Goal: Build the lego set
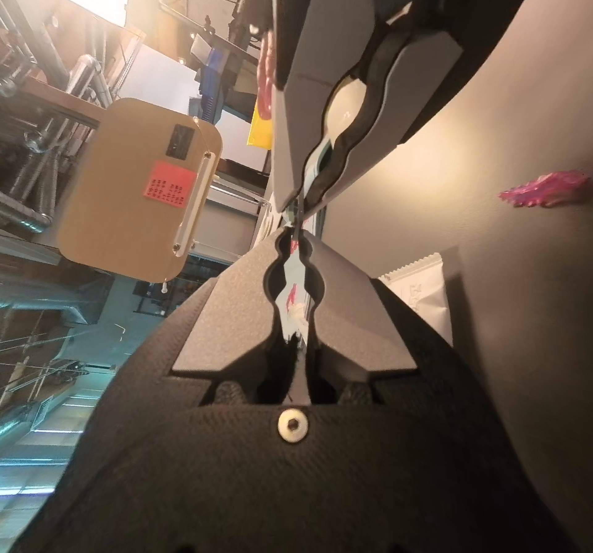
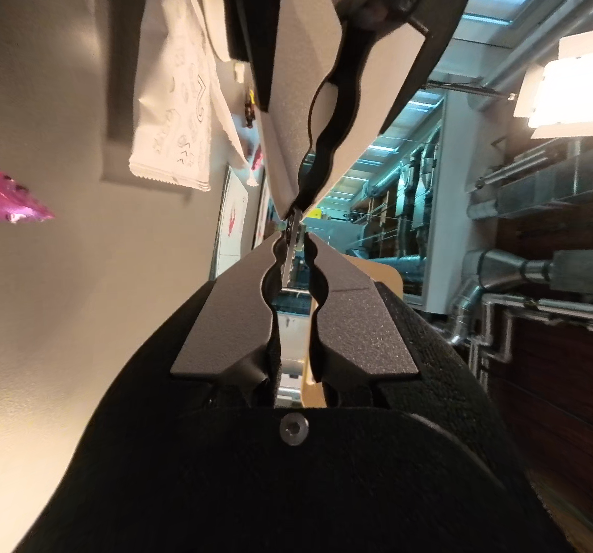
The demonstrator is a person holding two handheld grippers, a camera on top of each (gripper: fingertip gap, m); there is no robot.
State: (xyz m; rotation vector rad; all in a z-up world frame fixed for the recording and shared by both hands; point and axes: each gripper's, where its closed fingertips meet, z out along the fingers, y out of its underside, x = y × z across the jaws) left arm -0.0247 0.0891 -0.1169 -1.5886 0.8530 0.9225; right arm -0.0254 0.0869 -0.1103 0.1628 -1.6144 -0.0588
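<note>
Silvery and seen edge-on, a thin strip point(image 2: 289, 250) spans the 2 grippers, which meet tip to tip in the air, off the grey tabletop point(image 1: 481, 104) where a white packet point(image 1: 414, 284) with a zigzag edge lies. The strip is up off that surface, just beside the packet in the left wrist view and well clear of it in the right wrist view.

The left gripper point(image 1: 296, 237) has its jaws together, pinched on one end of the strip. From the opposite camera its fingertips point(image 2: 290, 210) close on the strip's end with no gap showing. The right gripper point(image 2: 293, 236) takes the other end. Its jaws stand a little apart, the strip running down between them and lying against 1 pad point(image 2: 278, 248). The other pad seems to press on a small tan bit at the strip's side, though the view is too blurred to be sure. From the left camera those same tips point(image 1: 285, 207) look clamped on it.

So far as the pictures show, the strip is lifted, gripped at both ends and in 1 piece — no break or tear can be made out. A crumpled pink wrapper point(image 1: 545, 189) lies on the tabletop well beyond the packet, away from both grippers. On the far side of the grippers from the packet stands a tan box point(image 1: 138, 184) with a red sticker.
</note>
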